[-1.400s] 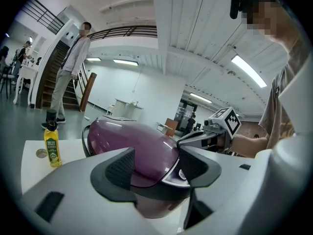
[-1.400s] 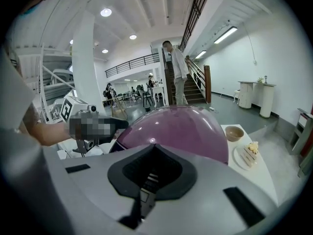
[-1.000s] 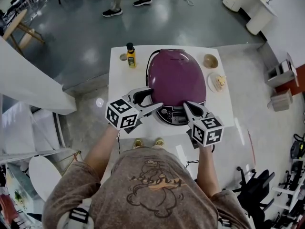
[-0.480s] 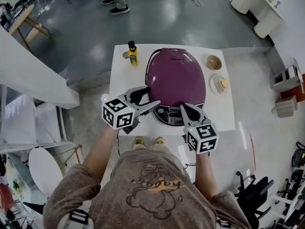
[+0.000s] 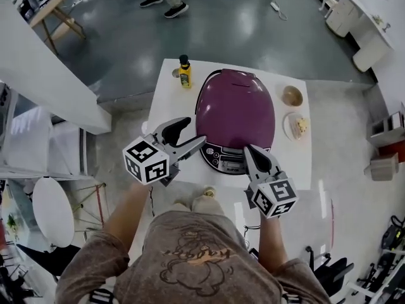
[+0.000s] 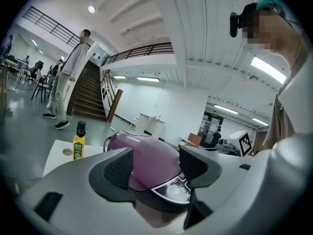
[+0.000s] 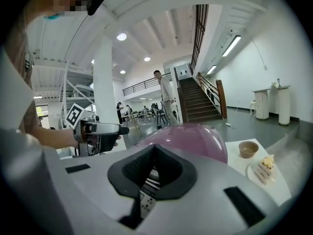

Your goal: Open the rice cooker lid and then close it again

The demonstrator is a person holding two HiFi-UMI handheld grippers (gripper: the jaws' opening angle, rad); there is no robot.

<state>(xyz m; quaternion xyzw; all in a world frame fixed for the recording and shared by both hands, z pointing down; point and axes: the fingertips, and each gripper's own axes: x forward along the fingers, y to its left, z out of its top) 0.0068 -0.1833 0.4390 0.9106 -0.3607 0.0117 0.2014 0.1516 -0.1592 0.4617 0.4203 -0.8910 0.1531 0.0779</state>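
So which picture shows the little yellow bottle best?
The left gripper view: the yellow bottle stands side-on there, dark cap and label plain, left of the purple rice cooker. The head view shows the yellow bottle only small, from above. The right gripper view does not show it.

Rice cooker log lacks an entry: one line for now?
lid closed | left gripper open, empty | right gripper shut, empty | both by control panel

Table (image 5: pixel 166 116): white.
Bottle (image 5: pixel 184 72): yellow, black cap, upright, far left corner.
Bowl (image 5: pixel 292 95): tan, far right side.
Plate (image 5: pixel 286 126): just beside Bowl, holds food (image 5: pixel 302 126), possibly cake.
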